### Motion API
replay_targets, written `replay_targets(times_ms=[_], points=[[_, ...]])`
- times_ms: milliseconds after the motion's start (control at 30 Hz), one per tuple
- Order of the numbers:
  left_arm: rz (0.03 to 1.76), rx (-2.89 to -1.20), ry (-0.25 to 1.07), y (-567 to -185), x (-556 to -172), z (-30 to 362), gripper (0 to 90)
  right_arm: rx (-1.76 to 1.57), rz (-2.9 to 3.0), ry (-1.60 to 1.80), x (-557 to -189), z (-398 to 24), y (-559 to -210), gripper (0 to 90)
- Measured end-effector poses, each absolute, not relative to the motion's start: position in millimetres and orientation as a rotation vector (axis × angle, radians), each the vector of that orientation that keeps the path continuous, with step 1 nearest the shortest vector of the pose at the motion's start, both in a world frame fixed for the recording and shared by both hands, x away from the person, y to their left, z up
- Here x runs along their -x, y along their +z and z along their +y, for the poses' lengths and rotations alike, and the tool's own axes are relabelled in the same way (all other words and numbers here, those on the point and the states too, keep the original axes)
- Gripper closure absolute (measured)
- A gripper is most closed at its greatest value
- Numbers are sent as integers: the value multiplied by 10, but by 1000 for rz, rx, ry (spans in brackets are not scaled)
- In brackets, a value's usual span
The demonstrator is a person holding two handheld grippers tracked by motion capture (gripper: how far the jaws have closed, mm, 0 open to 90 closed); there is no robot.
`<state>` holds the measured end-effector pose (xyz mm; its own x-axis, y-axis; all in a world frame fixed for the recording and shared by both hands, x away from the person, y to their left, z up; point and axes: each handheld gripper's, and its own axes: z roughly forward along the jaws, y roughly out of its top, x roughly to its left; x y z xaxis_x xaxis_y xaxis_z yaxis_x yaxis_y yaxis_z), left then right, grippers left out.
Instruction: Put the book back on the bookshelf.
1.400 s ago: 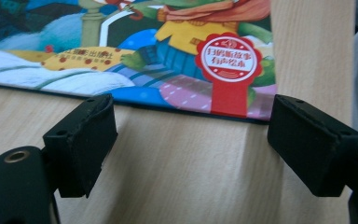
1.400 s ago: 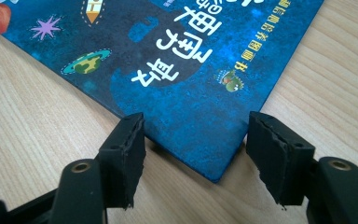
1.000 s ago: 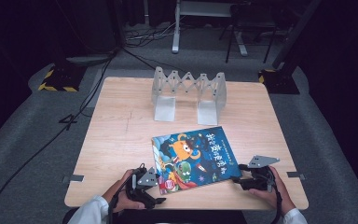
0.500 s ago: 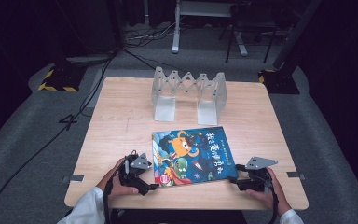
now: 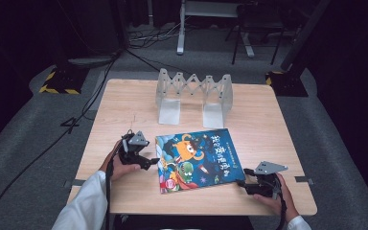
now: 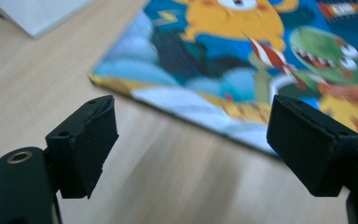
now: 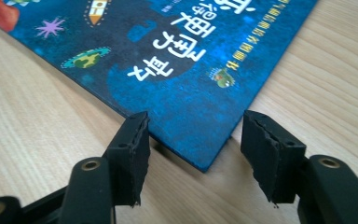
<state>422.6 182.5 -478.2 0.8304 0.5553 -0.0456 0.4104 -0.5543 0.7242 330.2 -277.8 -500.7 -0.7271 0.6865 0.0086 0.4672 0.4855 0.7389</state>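
Dark floor and black drapes ringed the pale wooden table (image 5: 124, 110) where I worked, cables trailing across the carpet at ten o'clock. One picture book (image 5: 197, 159) lay flat, cover up, a little toward six o'clock from the table's middle and skewed slightly, its lower edge near the table's front edge. Its cover was deep blue, with an orange monster near the top, a green toothy creature below it, a small rocket, stars and large white characters running along one side; the corners looked crisp and the book sat closed. My left gripper (image 5: 151, 162) rested at nine o'clock of the book, just beside its left edge, with its two jaws spread wide and nothing between them; in the left gripper view (image 6: 191, 135) the book's (image 6: 261, 60) edge lay just ahead of the pads, apart from them. My right gripper (image 5: 242, 183) sat at the book's corner at five o'clock. In the right gripper view (image 7: 195, 140) that corner of the book (image 7: 186, 70) poked between the jaws, which had just been closing in, yet the pads stood clear of the cover on both sides, gripping nothing. One grey folding book rack (image 5: 194, 96) stood at twelve o'clock, well apart from the book, showing two flat base plates. I counted one book, one rack, two grippers.
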Motion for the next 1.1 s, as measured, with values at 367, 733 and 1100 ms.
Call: replay_targets(times_ms=[367, 733, 1100], points=[[747, -2325, 257, -4913, -4751, 1518, 168, -971, 2443, 1091, -3314, -2808, -5012, 449], [689, -2341, 85, -4934, -4718, 1519, 184, -987, 2430, 1084, -3313, -2842, -5014, 437], [590, -2418, 35, -4894, -4317, 1671, 185, -1005, 2420, 1066, -3314, -2889, -5000, 517]])
